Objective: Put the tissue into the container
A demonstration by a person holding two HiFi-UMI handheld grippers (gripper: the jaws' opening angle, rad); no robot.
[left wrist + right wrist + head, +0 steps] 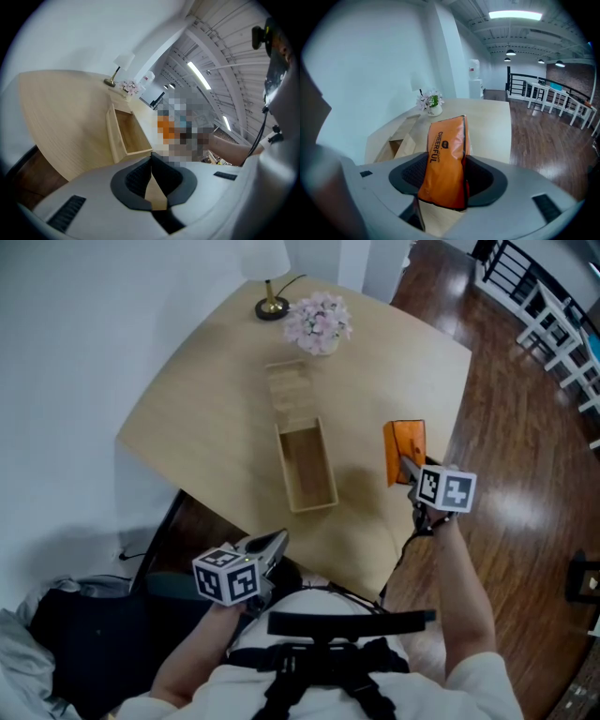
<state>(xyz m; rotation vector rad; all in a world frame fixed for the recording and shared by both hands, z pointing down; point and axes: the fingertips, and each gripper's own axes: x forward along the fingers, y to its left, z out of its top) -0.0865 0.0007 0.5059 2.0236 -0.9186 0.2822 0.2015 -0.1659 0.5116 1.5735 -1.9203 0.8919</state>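
Observation:
An orange tissue pack [405, 441] stands on edge between the jaws of my right gripper [407, 465], which is shut on it just above the table's right side. In the right gripper view the tissue pack [445, 150] fills the gap between the pads. An open wooden container [284, 472] lies in the middle of the table, left of the pack; it also shows in the left gripper view as the container [113, 136]. My left gripper [277, 542] hangs over the table's near edge, shut with nothing in it, its jaws [151, 163] meeting at the tips.
The container's wooden lid [289, 388] lies just beyond it. A vase of pale flowers [319, 322] and a lamp base [272, 307] stand at the table's far end. Dark wooden floor lies to the right; white chairs [553, 320] stand far right.

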